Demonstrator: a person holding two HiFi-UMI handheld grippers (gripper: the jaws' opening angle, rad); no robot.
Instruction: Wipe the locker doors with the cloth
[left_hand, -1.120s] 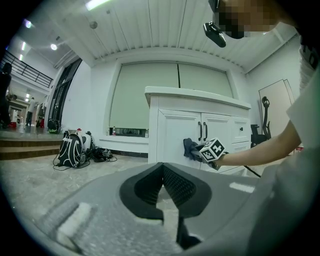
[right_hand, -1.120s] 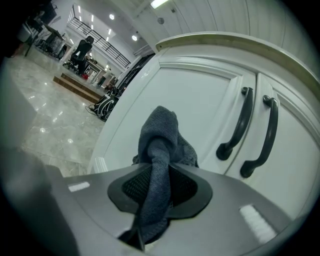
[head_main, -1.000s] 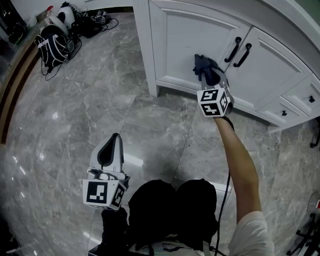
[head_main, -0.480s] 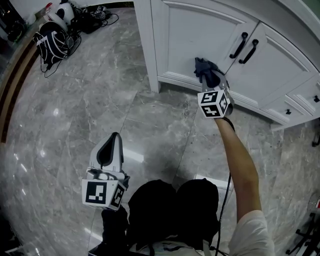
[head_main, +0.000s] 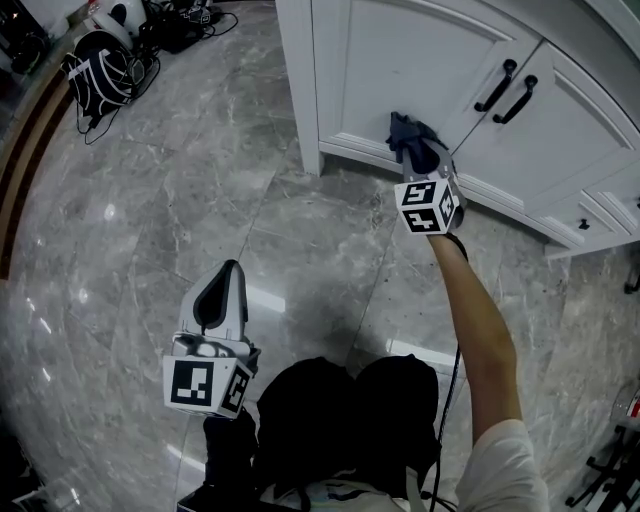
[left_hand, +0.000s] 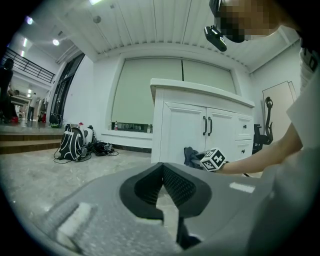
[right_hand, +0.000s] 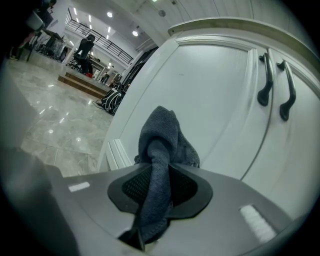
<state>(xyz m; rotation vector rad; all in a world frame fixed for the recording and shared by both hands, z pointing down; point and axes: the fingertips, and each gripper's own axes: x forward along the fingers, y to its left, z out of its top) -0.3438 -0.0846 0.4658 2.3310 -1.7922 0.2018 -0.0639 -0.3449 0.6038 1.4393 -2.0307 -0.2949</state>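
Observation:
My right gripper (head_main: 418, 158) is shut on a dark blue-grey cloth (head_main: 405, 134). The cloth's bunched end presses on the low part of the left white locker door (head_main: 400, 55), just above its bottom rail. In the right gripper view the cloth (right_hand: 162, 135) runs up out of the jaws against the door (right_hand: 215, 90), and two black handles (right_hand: 265, 80) stand up to the right. My left gripper (head_main: 222, 300) hangs over the floor, well back from the locker, shut with nothing in it. From the left gripper view the cloth (left_hand: 191, 156) shows at the locker (left_hand: 177, 130).
Grey marble floor (head_main: 200, 200) lies all round. Backpacks and cables (head_main: 100, 70) sit at the far left by a wooden step (head_main: 20, 170). Small drawers (head_main: 600, 195) flank the doors on the right. A chair base (head_main: 610, 470) stands at lower right.
The right gripper and cloth have slid down the left door towards its bottom edge. The left gripper has stayed where it was.

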